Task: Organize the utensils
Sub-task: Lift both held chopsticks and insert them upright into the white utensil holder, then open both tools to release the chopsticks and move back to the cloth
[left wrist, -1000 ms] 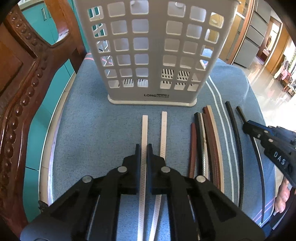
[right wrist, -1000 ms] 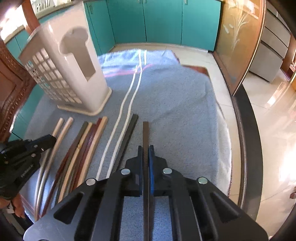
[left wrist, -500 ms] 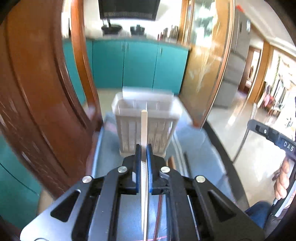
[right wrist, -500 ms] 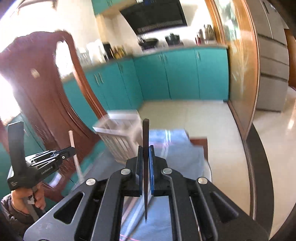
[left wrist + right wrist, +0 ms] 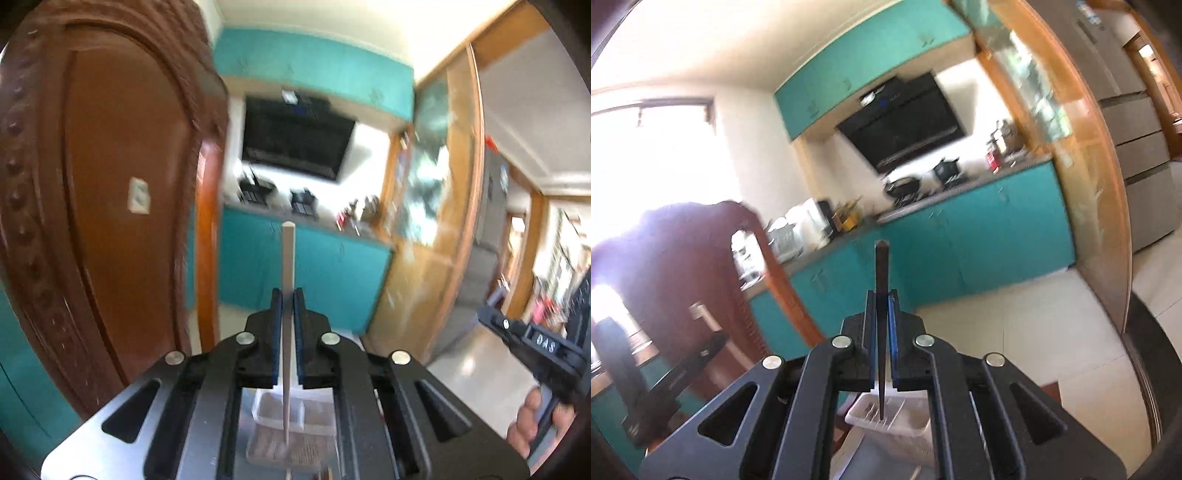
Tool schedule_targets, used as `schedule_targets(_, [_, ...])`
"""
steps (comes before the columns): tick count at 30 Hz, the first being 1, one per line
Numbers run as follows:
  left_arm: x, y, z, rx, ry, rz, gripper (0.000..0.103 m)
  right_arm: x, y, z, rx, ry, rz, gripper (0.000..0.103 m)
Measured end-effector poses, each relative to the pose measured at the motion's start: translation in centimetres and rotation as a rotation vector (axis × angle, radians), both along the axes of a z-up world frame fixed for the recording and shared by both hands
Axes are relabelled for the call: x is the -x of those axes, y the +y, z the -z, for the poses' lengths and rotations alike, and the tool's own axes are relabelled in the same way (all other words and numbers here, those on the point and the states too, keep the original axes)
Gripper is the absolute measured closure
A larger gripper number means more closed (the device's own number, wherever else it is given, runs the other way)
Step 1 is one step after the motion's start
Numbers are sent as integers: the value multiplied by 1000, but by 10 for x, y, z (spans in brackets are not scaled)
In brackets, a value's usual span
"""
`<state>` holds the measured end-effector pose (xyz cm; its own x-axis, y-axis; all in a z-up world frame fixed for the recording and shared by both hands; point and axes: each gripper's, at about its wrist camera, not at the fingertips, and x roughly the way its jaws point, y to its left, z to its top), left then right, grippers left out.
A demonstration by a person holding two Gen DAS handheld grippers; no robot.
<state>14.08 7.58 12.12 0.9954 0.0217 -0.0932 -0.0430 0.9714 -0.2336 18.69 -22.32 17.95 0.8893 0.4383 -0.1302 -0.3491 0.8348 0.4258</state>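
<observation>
Jaws of left gripper were shut tight on white stick. Right gripper pinched black stick same way. Both sticks stood up high, tips hung over basket below. Neither was in yet. Other sticks not seen.

left gripper clamps a white chopstick upright above the white basket.
</observation>
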Motion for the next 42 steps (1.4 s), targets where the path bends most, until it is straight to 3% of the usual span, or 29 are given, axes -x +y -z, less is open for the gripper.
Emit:
schedule_targets(3, [-7, 5, 8, 40, -17, -31, 96, -18, 20, 18, 57, 19, 64, 96])
schedule_targets(9, [-23, 11, 10, 79, -4, -33, 96, -46, 53, 65, 189, 127, 33, 96])
schedule_targets(20, [-88, -13, 23, 32, 35, -71, 96, -49, 68, 92, 241, 168, -19, 96])
schedule_targets(27, [-124, -22, 62, -4, 155, -92, 96, -43, 67, 104, 293, 179, -31, 96])
schedule_targets(30, [-126, -24, 74, -10, 191, -87, 96, -38, 59, 104, 279, 191, -34, 91])
schedule_targets(35, [-112, -23, 90, -14, 210, -93, 96, -13, 45, 103, 276, 154, -48, 66])
schedule_targets(38, [-99, -23, 94, -35, 209, -91, 95, 9, 33, 111, 274, 114, -58, 62])
schedule_targets(40, [-86, -23, 95, -48, 202, -86, 86, 22, 24, 121, 261, 112, -67, 61])
schedule_targets(42, [-69, -22, 98, -43, 186, -73, 69, 31, 15, 135, 239, 143, -78, 61])
